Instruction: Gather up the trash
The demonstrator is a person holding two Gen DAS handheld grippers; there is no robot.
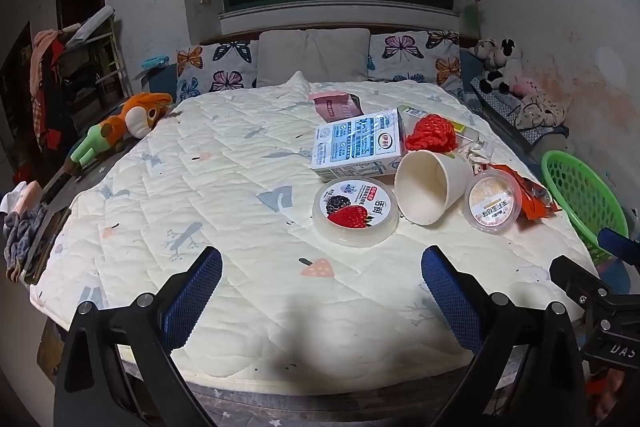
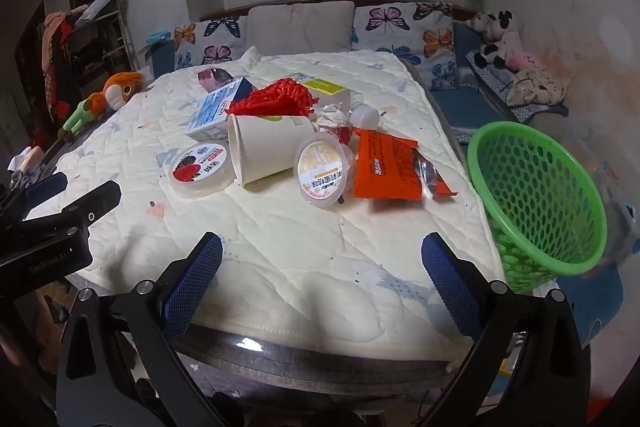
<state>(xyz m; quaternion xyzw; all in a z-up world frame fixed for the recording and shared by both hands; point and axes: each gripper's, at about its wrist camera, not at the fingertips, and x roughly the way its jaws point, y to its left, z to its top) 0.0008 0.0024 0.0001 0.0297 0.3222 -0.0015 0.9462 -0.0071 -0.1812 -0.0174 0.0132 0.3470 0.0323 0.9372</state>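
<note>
While both the left tool (image 1: 322,283) and right tool (image 2: 322,277) hover spread wide and empty over the near edge of the bed (image 2: 280,251), looks barely begun: green basket (image 2: 536,199) off the bed's right side seemingly bare inside, with strawberry tub (image 2: 200,169), tipped paper cup (image 2: 268,147), lidded cup (image 2: 324,171), orange wrapper (image 2: 390,171), milk carton (image 1: 356,143) and red mesh (image 2: 276,99) all lying clustered mid-quilt. Plenty of bare quilt between tools and pile for a reach; basket rim just beside the right-hand mattress edge, left tool close alongside the right.
</note>
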